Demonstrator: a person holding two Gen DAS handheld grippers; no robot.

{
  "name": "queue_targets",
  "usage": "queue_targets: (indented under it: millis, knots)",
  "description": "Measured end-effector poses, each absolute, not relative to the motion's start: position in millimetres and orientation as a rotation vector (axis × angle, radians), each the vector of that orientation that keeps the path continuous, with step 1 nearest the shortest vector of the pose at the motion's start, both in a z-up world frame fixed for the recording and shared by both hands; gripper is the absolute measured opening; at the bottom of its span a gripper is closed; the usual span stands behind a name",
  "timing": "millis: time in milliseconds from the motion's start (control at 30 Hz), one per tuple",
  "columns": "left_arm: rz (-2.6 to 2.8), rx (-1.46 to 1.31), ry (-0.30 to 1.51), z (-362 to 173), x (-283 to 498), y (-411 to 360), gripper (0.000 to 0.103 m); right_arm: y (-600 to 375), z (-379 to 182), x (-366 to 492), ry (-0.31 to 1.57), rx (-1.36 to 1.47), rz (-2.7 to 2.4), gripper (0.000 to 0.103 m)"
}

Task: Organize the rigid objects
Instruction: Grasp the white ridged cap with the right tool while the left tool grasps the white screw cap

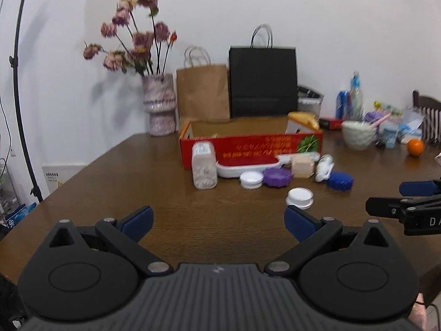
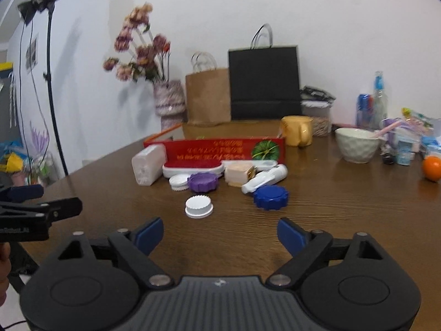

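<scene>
Crowding red box, caps, jar, vase and bags behind

A lived-in home dining room

A dark wooden table against a white wall carries a vase of dried flowers, brown and black paper shopping bags, a bowl, a yellow mug and an orange; a dining chair's back shows far right.

Letters "DA" on right tool, red box print upside-down, unreadable
</scene>
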State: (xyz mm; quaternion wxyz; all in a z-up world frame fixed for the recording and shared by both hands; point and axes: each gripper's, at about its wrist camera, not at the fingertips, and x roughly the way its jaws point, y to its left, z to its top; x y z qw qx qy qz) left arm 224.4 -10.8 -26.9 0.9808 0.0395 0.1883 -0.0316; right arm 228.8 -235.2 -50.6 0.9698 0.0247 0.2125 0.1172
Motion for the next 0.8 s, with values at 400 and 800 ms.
queue_targets:
  millis: [400,800]
  knots:
    - [-0.146,0.088,0.544,-42.4,325.4,-6.4,0.080,-183.6,-68.2,339.4,0.573,-0.049,0.341,0.059]
    - [-0.223,0.077,0.645,-58.3,404.8,-34.0,0.070,-202.9,-67.5,362.9,0.567,-0.032,0.339,0.037]
